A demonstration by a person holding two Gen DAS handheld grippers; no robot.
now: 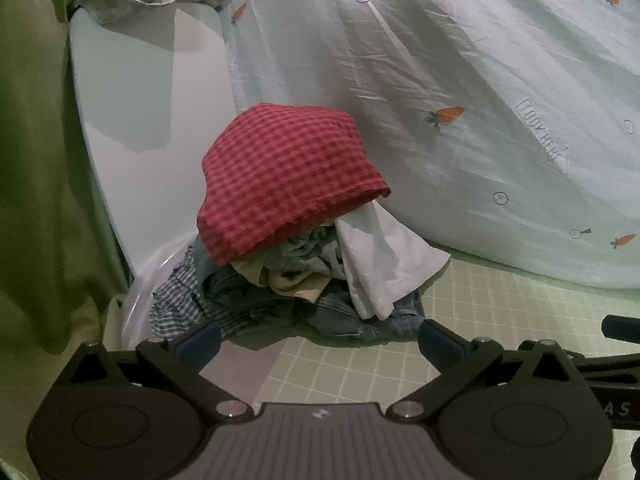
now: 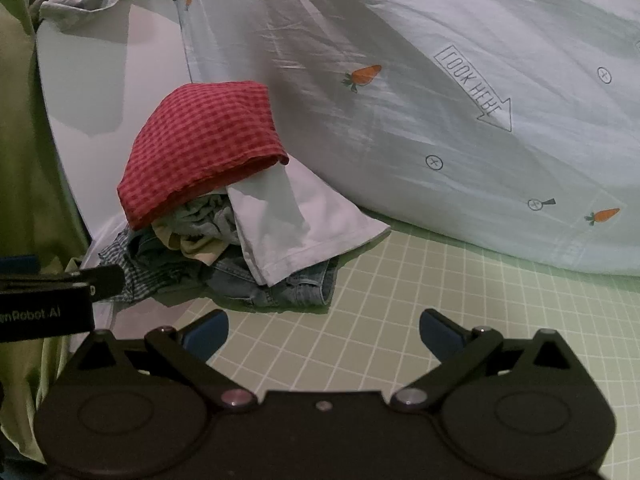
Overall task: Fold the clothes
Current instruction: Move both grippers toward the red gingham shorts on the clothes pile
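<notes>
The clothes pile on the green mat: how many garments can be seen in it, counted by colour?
Red checked cloth: 1
White garment: 1
Grey-blue crumpled garment: 1
Beige garment: 1
Blue denim jeans: 1
Blue-white checked shirt: 1
Total: 6 visible; more may be hidden underneath.

Both wrist views face the clothes pile (image 1: 296,248) nearby, angled down

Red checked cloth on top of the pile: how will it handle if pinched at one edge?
The red checked cloth probably goes floppy: it drapes over the clothes pile. Likely light, thin woven fabric. It looks folded, so it may unfold when lifted.
</notes>
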